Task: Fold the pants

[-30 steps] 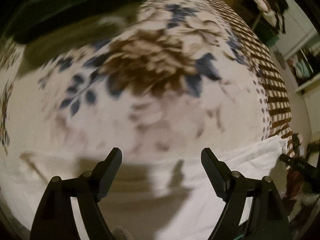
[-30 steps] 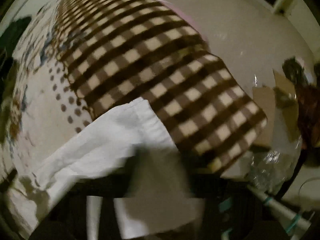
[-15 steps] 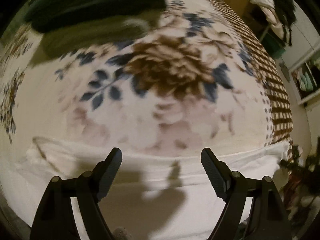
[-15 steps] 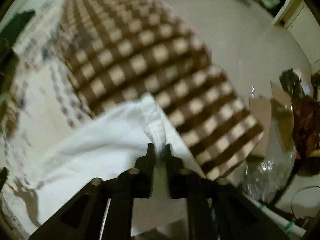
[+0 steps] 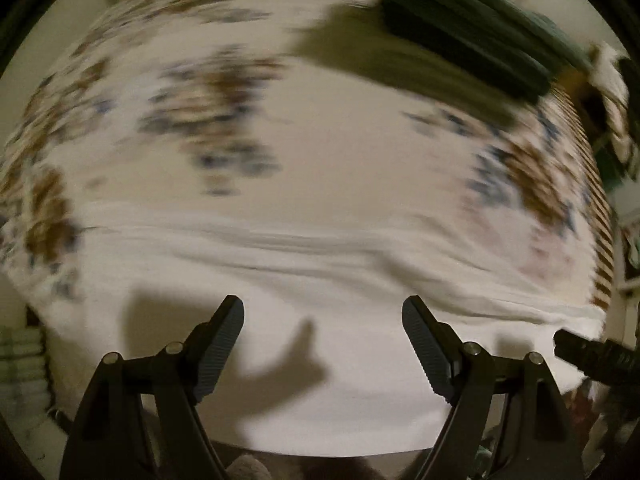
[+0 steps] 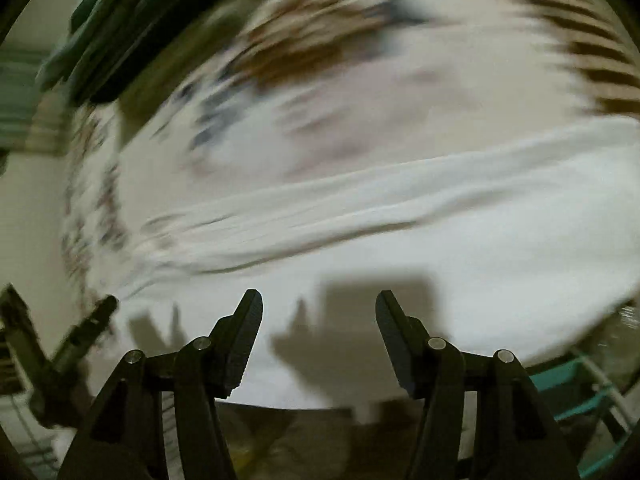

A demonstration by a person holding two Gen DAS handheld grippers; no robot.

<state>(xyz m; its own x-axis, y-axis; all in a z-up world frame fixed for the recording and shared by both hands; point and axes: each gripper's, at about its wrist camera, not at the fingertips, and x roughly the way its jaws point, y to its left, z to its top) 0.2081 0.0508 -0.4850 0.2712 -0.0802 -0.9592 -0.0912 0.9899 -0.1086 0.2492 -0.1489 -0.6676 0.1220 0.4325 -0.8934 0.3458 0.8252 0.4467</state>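
Note:
The white pants (image 5: pixel 320 280) lie flat along the near edge of the bed, a long band with soft creases. They also show in the right wrist view (image 6: pixel 440 232). My left gripper (image 5: pixel 322 316) is open and empty, just above the near part of the pants. My right gripper (image 6: pixel 318 308) is open and empty, above the pants too. The right gripper's tip shows at the far right of the left wrist view (image 5: pixel 592 356). The left gripper shows at the lower left of the right wrist view (image 6: pixel 80 332). Both views are motion-blurred.
The pants rest on a floral bedspread (image 5: pixel 224 120) with a brown checked border (image 6: pixel 592 52). Dark green folded clothes (image 5: pixel 472 44) lie at the far side of the bed. A teal rack (image 6: pixel 580 384) stands beside the bed at the lower right.
My right gripper has let go of the pants' end and opened. Both cameras have swung left across the bed. The pants now lie spread flat.

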